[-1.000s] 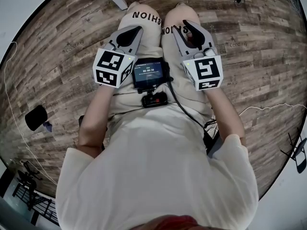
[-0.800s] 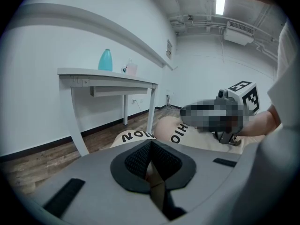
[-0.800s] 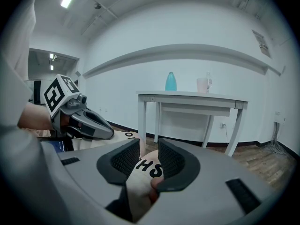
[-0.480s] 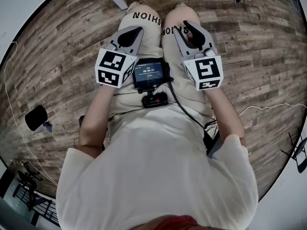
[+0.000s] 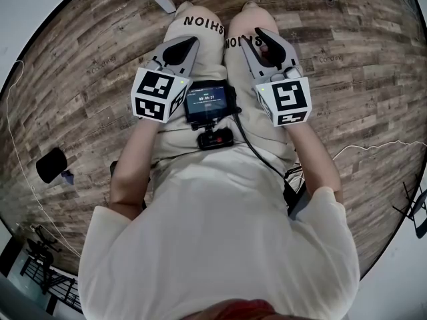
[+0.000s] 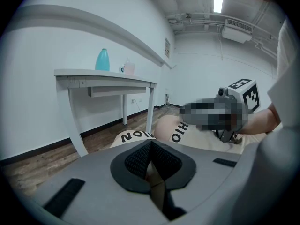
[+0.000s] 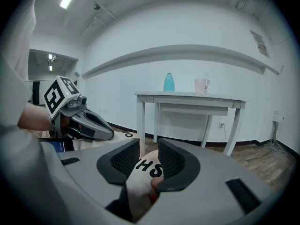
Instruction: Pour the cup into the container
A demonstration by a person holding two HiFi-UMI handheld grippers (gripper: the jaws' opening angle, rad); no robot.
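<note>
Both claws rest on the person's thighs point(image 5: 208, 42), side by side, pointing toward the knees. Left claw point(image 6: 150, 150): pads together, nothing between them. Right claw point(image 7: 149, 150): narrow gap, empty, only the trouser leg showing behind it. Wooden floor point(image 7: 262, 158) lies between. Well apart, ahead of the right claw and off to the left of the left claw, stands a white desk point(image 7: 187, 95). On it, upright: a pink cup point(image 7: 200, 85), and near it a teal bottle point(image 7: 168, 82), likely the container. Neither claw is clearly nearer. Cup contents cannot be told, so poured or unpoured is unsettled.
</note>
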